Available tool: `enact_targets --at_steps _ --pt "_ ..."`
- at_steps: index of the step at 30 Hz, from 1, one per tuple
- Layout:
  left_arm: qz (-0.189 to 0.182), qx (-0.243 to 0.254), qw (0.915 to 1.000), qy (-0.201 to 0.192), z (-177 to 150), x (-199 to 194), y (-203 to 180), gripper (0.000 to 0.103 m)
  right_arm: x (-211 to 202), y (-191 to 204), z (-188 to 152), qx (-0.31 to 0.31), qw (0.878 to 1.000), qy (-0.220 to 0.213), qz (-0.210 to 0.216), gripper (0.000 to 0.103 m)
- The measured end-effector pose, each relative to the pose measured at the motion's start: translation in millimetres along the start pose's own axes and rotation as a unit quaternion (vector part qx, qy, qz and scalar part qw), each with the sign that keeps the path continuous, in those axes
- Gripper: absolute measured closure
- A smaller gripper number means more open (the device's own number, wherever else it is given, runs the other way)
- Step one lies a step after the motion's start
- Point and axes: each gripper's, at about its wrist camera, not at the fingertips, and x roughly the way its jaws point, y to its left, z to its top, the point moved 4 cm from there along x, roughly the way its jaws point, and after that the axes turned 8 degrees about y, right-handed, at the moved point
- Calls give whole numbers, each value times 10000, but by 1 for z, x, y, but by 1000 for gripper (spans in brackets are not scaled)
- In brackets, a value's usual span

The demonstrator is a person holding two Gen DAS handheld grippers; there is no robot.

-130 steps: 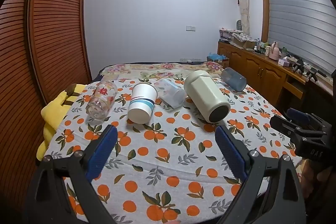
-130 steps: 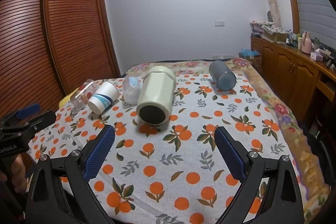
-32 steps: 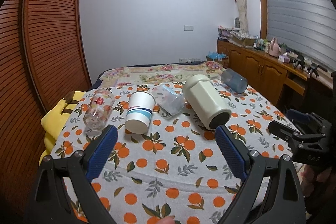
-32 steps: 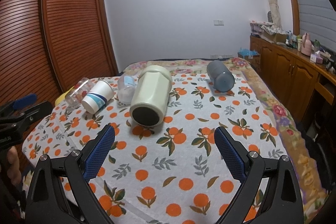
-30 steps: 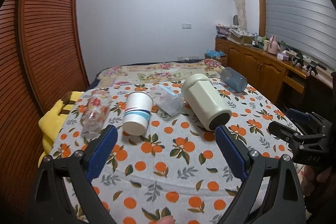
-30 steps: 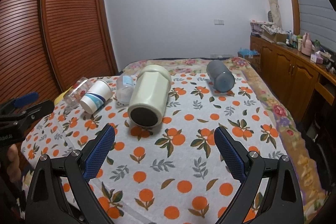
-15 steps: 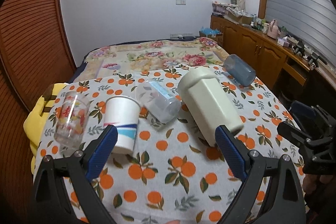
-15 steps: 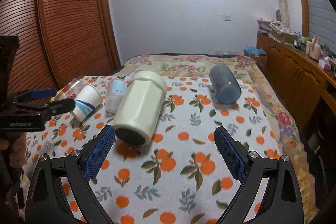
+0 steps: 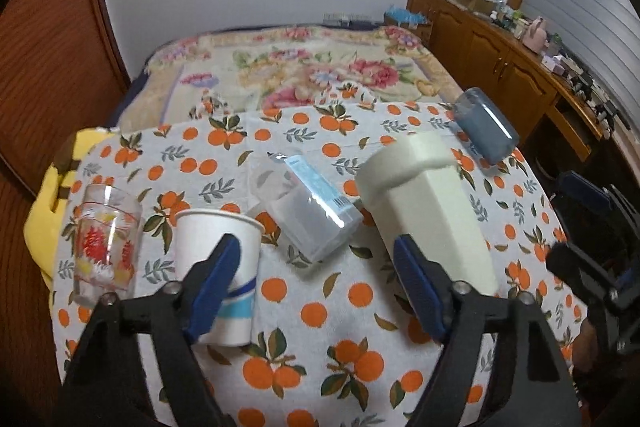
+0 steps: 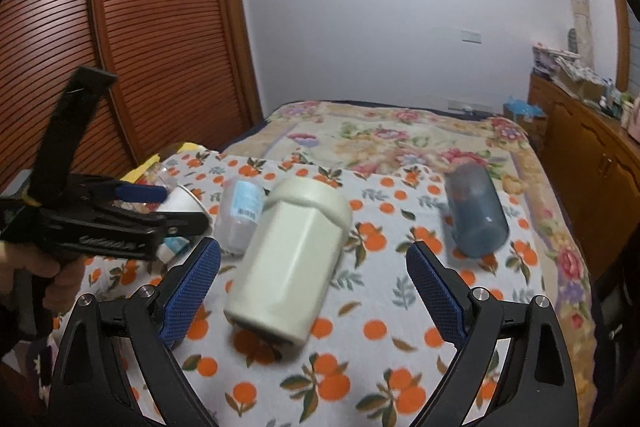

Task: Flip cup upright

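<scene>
Several cups lie on their sides on the orange-print cloth: a floral glass, a white paper cup with blue bands, a clear plastic cup, a big cream cup and a blue-grey cup. My left gripper is open and empty, its left finger over the paper cup. My right gripper is open and empty, just before the cream cup. The right wrist view also shows the blue-grey cup, the clear cup and the left gripper.
A floral blanket covers the bed behind the cloth. A wooden slatted wardrobe stands at the left. A wooden cabinet with clutter runs along the right. A yellow cushion lies at the cloth's left edge.
Both grippers have moved forward and down toward the cups, which look larger now. The left gripper now reaches the paper cup. Both stay open.
</scene>
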Motion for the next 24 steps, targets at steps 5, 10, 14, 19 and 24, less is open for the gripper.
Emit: enact_targets --at_steps 5,10,14,19,24 --pt "-153 -113 9994 302 19 17 4 34 12 3 12 -176 9997 93 102 9" --pt "-78 -221 9972 712 36 44 6 35 19 2 14 -140 9997 134 149 9" --pt "56 -239 9947 997 43 61 8 37 20 5 14 -133 9996 128 202 9" --pt "112 -174 9942 1059 44 63 3 37 19 7 14 -145 9997 110 174 9" --pt "111 -218 9935 1114 40 70 2 36 18 6 15 -74 9998 85 153 9"
